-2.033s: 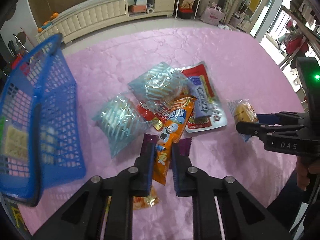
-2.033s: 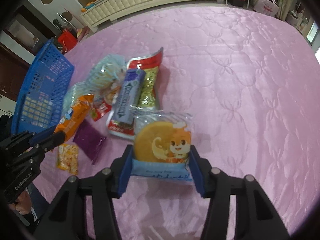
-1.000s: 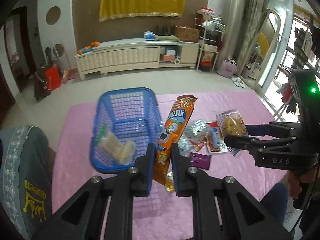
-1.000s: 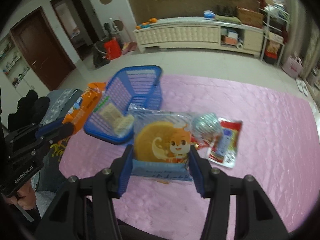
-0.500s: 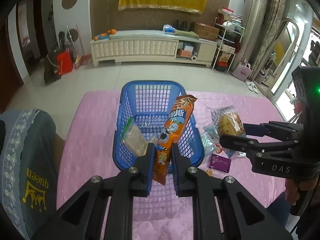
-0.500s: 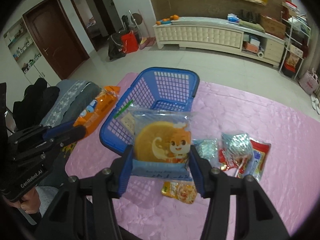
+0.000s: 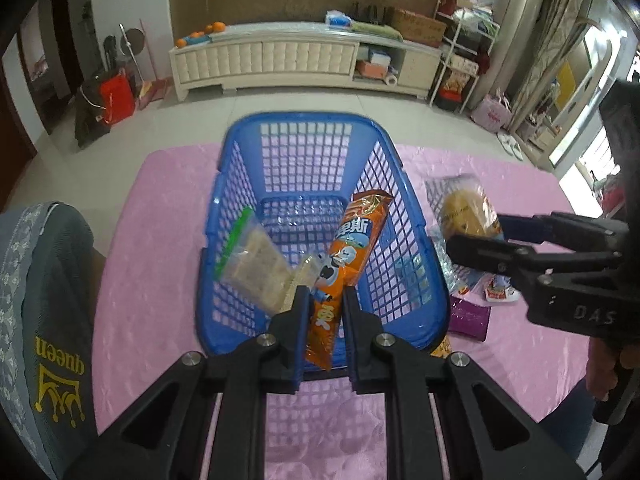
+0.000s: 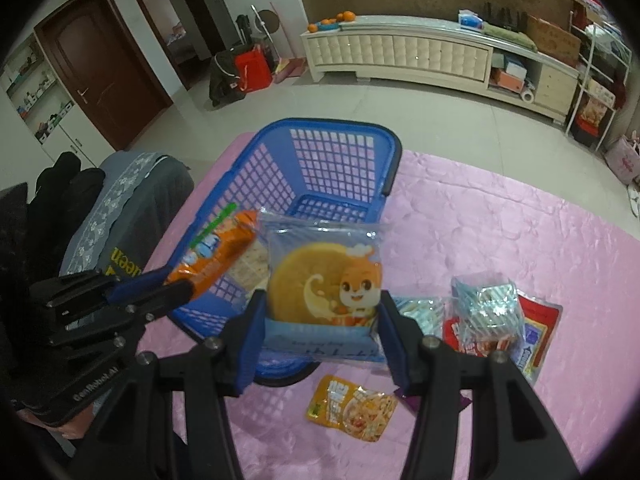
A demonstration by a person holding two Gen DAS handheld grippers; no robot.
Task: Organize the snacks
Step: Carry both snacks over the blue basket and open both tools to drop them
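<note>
Clamping a long orange snack pack (image 7: 347, 256), the left gripper (image 7: 325, 312) hangs over the near end of the blue basket (image 7: 236, 216), where a clear cracker bag (image 7: 256, 264) already lies. The right gripper (image 8: 320, 320) pinches a round cake packet (image 8: 324, 280) by its sides, just beside the basket. More snacks (image 8: 492, 320) lie on the pink-covered bench (image 8: 500, 232).
</note>
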